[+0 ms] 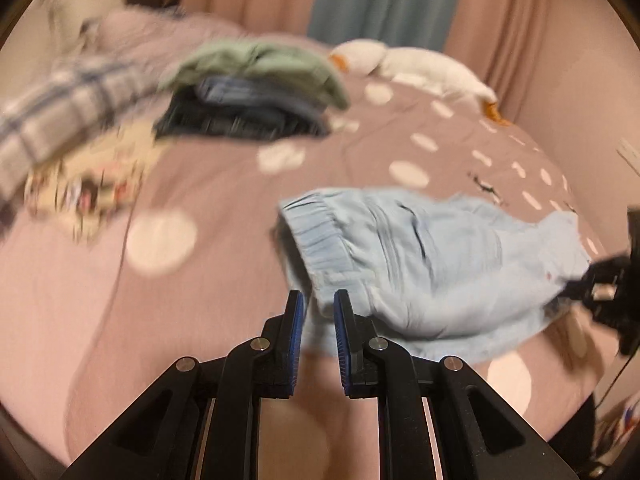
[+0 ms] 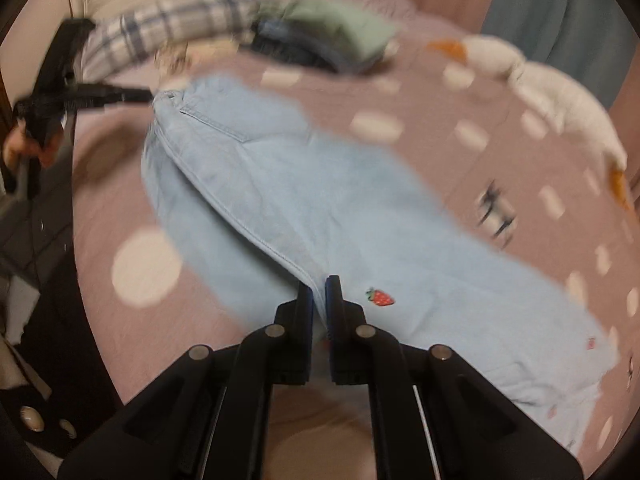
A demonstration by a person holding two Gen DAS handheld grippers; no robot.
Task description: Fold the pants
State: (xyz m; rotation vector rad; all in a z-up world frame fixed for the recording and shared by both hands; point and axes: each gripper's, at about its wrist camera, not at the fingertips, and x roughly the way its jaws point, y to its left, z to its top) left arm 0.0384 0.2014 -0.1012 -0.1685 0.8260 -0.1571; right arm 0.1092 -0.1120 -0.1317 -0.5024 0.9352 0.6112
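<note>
Across the pink bedspread point(image 1: 208, 320) with its pale dots, going from the left of the left wrist view: a plaid garment point(image 1: 60, 116) lies over a cream printed cloth point(image 1: 92, 184); beside them sits a stack of folded clothes point(image 1: 256, 92), a green piece on top of dark denim; further right a white plush toy point(image 1: 416, 68) with orange parts lies near the pink curtains point(image 1: 532, 20); in front, the light blue pants point(image 1: 420, 260) hang stretched above the bed, their gathered waistband end at the left gripper point(image 1: 319, 308), whose blue-padded jaws are pinched on that edge with only a narrow gap; at the far right edge the right gripper point(image 1: 576, 284) shows as a black blur at the other end of the cloth. From the right wrist view the left gripper point(image 2: 148, 96) is at the far left, a hand point(image 2: 24, 148) behind it; the pants point(image 2: 280, 184) run diagonally down to the right gripper point(image 2: 319, 292), its jaws clamped on a seam fold; a small strawberry patch point(image 2: 380, 297) sits just right of them.
</note>
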